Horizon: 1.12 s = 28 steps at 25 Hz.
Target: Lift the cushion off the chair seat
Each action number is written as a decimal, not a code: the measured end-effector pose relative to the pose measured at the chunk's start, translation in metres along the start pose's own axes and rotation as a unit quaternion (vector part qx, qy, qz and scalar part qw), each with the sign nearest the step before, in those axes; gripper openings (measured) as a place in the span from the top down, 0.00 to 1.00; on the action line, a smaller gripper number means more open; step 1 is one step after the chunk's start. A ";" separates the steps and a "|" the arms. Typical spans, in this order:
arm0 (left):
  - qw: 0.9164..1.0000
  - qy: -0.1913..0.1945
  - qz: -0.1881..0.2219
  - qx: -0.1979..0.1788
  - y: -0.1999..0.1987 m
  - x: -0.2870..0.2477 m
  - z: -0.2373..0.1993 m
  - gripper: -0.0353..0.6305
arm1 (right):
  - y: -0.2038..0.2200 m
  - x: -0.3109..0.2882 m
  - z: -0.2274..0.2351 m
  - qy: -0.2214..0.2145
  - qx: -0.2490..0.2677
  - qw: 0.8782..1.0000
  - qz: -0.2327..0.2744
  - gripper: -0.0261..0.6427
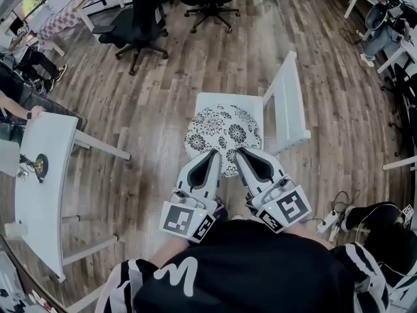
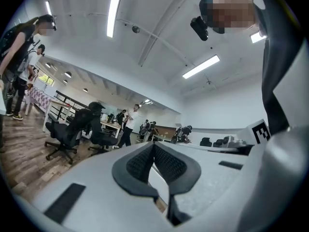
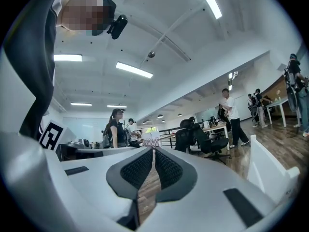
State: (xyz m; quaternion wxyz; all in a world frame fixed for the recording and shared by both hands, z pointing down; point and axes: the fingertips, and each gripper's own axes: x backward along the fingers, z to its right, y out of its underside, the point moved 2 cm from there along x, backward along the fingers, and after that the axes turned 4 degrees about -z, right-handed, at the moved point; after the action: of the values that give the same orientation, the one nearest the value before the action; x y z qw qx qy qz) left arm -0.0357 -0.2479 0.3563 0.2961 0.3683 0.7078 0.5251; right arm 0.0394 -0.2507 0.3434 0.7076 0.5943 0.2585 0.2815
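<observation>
Under L claw (image 1: 214, 153), cushion (image 1: 225, 129) edge.

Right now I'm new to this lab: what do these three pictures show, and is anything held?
No robot: a person holds a gripper in each hand. The head view is from a camera on their head, looking down at the left gripper and right gripper by a white chair with a round patterned cushion on its seat. The other two come from cameras riding on each gripper, looking along its fingers. Both pairs of fingers are closed, holding nothing; the cushion lies on the seat.
</observation>
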 end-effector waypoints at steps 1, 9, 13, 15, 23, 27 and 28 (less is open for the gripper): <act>1.000 0.003 -0.002 -0.001 -0.004 -0.008 -0.011 0.94 | -0.002 -0.012 0.007 0.006 -0.002 1.000 0.001 0.92; 1.000 0.018 -0.016 -0.009 -0.034 -0.057 -0.088 0.94 | -0.017 -0.096 0.042 0.040 -0.017 0.999 0.016 0.92; 0.999 0.023 -0.020 -0.007 -0.040 -0.073 -0.115 0.94 | -0.019 -0.123 0.054 0.052 -0.018 0.998 0.019 0.92; 0.999 0.027 -0.026 -0.004 -0.040 -0.079 -0.127 0.94 | -0.016 -0.133 0.059 0.062 -0.021 0.998 0.016 0.92; 0.998 0.033 -0.048 0.001 -0.030 -0.092 -0.163 0.94 | 0.004 -0.163 0.069 0.077 -0.021 0.997 0.001 0.92; 0.998 0.021 -0.054 0.004 -0.029 -0.096 -0.169 0.94 | 0.012 -0.165 0.077 0.073 -0.006 0.997 -0.007 0.92; 0.998 0.017 -0.053 0.004 -0.029 -0.096 -0.169 0.94 | 0.016 -0.165 0.081 0.074 -0.001 0.997 -0.012 0.92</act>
State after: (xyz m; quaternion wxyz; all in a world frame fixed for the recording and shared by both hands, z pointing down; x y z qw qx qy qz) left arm -0.1250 -0.4223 0.3781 0.3104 0.3223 0.7332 0.5121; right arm -0.0225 -0.4213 0.3773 0.6908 0.5678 0.3170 0.3160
